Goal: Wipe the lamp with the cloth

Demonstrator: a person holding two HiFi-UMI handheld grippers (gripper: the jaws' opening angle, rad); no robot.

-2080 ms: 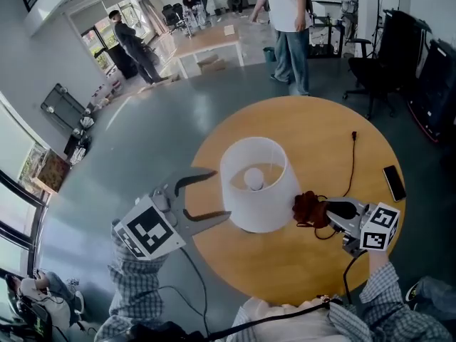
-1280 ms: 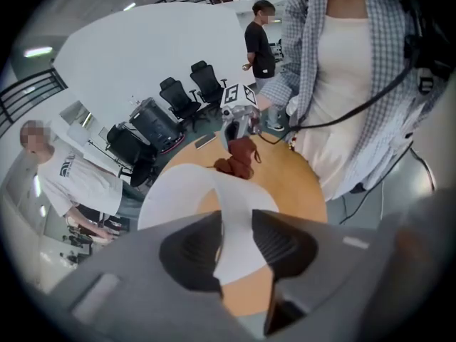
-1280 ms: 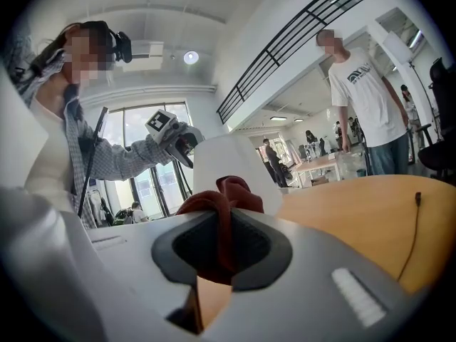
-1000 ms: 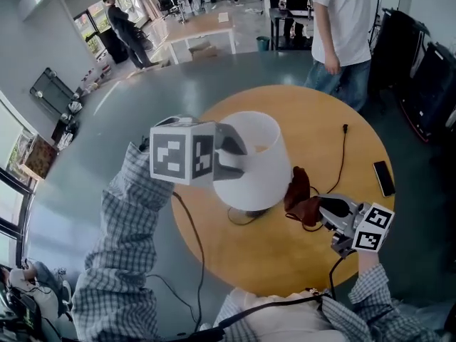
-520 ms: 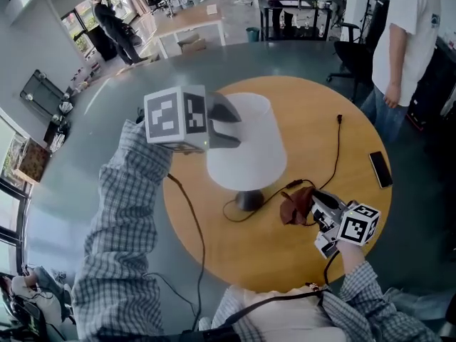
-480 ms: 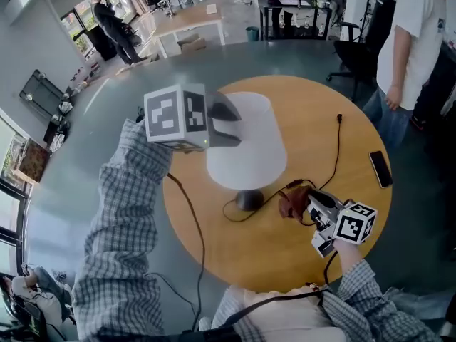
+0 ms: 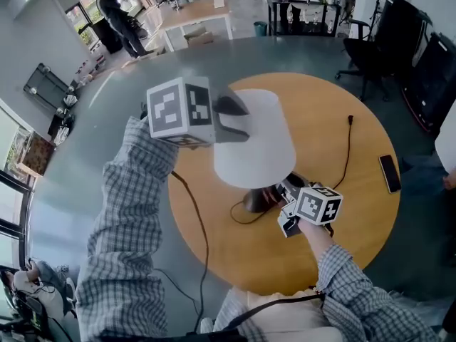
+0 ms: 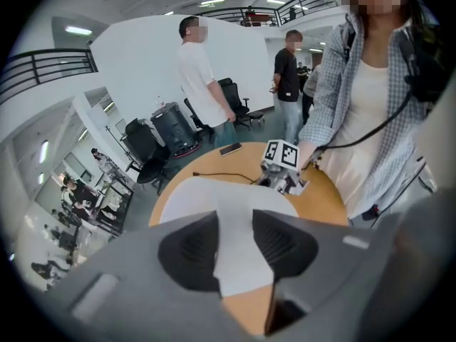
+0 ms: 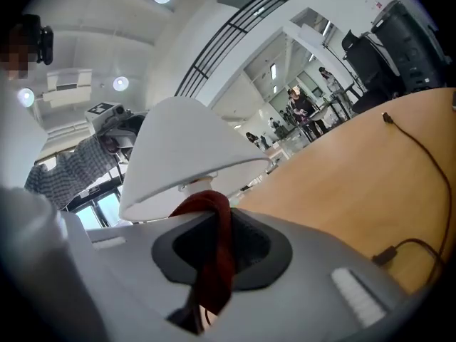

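Left claw (image 8: pixel 235 223), jaws just opening, pinches rim of white conical lampshade (image 7: pixel 263 155); right claw (image 9: pixel 214 216) clamps dark red cloth (image 9: pixel 212 262); shade half hides dark lamp base (image 7: pixel 255 200).

No readable words, numbers or brands; just marker-faced left cube (image 7: pixel 179 110) and right cube (image 7: pixel 318 204).

an open office: work tables (image 7: pixel 194 14), swivel chairs (image 7: pixel 365 54), people (image 7: pixel 117 16) standing about.

matt white lamp shade (image 7: pixel 260 148), soft dark-red cloth (image 9: pixel 214 262), smooth wooden table (image 7: pixel 335 141) with a light sheen
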